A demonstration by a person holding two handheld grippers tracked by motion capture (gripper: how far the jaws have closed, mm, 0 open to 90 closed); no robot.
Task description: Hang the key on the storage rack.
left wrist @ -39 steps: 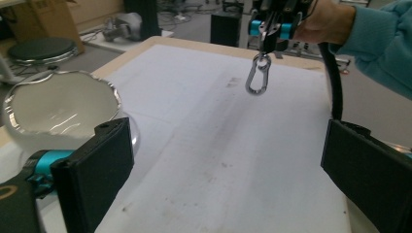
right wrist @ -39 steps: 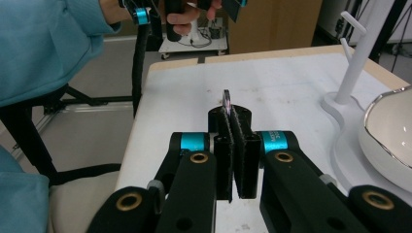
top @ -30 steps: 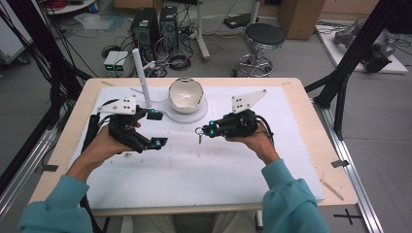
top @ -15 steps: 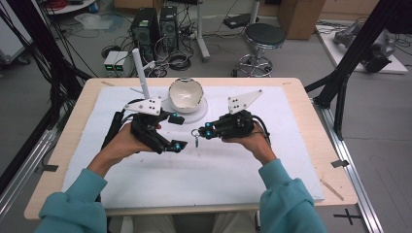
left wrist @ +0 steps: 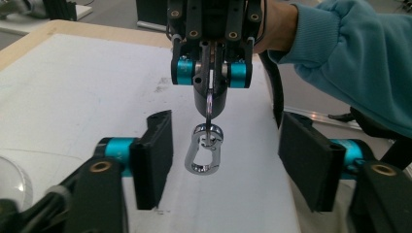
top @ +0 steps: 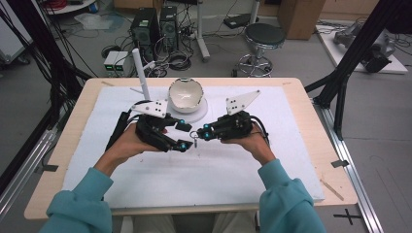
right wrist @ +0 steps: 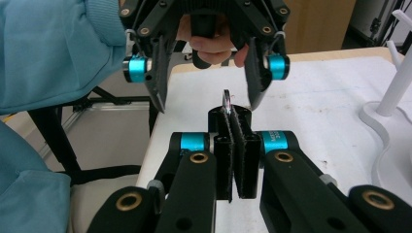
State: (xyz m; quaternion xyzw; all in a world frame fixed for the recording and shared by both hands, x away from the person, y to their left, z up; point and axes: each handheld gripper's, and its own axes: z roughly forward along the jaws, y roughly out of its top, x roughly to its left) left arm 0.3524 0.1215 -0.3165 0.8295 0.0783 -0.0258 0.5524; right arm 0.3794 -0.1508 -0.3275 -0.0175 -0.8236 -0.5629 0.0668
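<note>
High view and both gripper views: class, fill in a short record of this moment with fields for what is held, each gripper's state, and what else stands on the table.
Held item: metal clip, hanging from a ring pinched by the right gripper
Right gripper: shut on the ring
Left gripper: its jaws have just been closing, one on each side of the clip, not touching it
Table: wooden, covered by a white sheet
Behind the grippers: white bowl tilted on a white stand
</note>
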